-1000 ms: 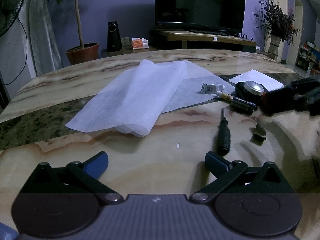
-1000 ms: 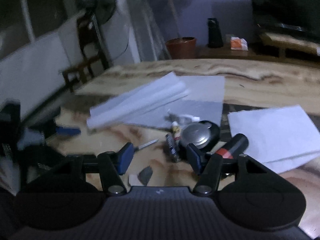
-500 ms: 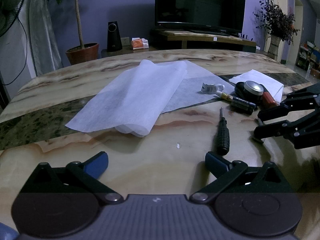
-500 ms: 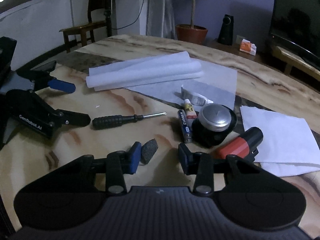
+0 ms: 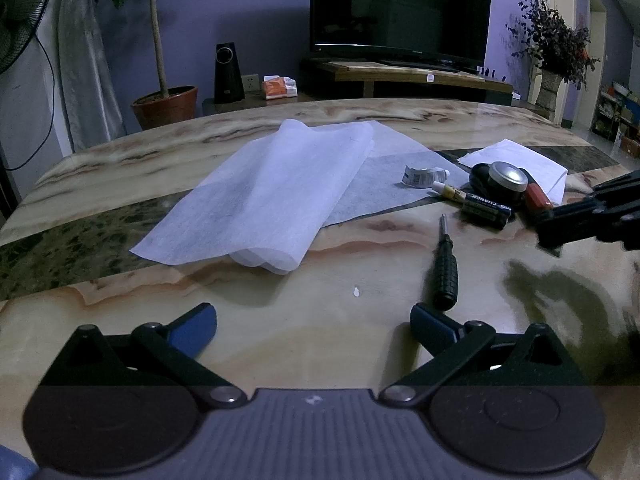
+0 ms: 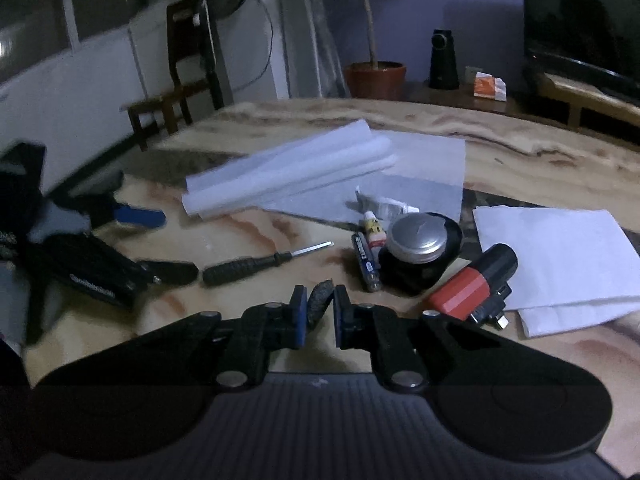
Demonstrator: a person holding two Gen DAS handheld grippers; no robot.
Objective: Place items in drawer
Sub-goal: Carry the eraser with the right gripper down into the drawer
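Note:
My right gripper (image 6: 320,312) is shut on a small dark grey pad (image 6: 319,300), held between its blue pads just above the marble table (image 6: 520,152). It also shows at the right edge of the left wrist view as the right gripper (image 5: 560,228). A black screwdriver (image 5: 445,268) (image 6: 256,266) lies ahead of my left gripper (image 5: 312,324), which rests open and empty on the table. Further right lie a battery (image 5: 486,210) (image 6: 365,264), a small glue tube (image 5: 448,190) (image 6: 374,226), a black jar with a metal lid (image 5: 506,178) (image 6: 420,248) and a red and black cylinder (image 6: 472,284). No drawer is in view.
Folded white sheets (image 5: 272,200) cover the table's middle, and a white napkin (image 6: 560,252) lies on the right. A crumpled tube (image 5: 422,176) sits by the sheets. Beyond the table stand a TV (image 5: 400,8), a potted plant (image 5: 164,104), a speaker (image 5: 228,72) and a wooden chair (image 6: 176,80).
My right gripper has closed on the small grey pad and lifted it slightly, swinging left. The left gripper has stayed still and open.

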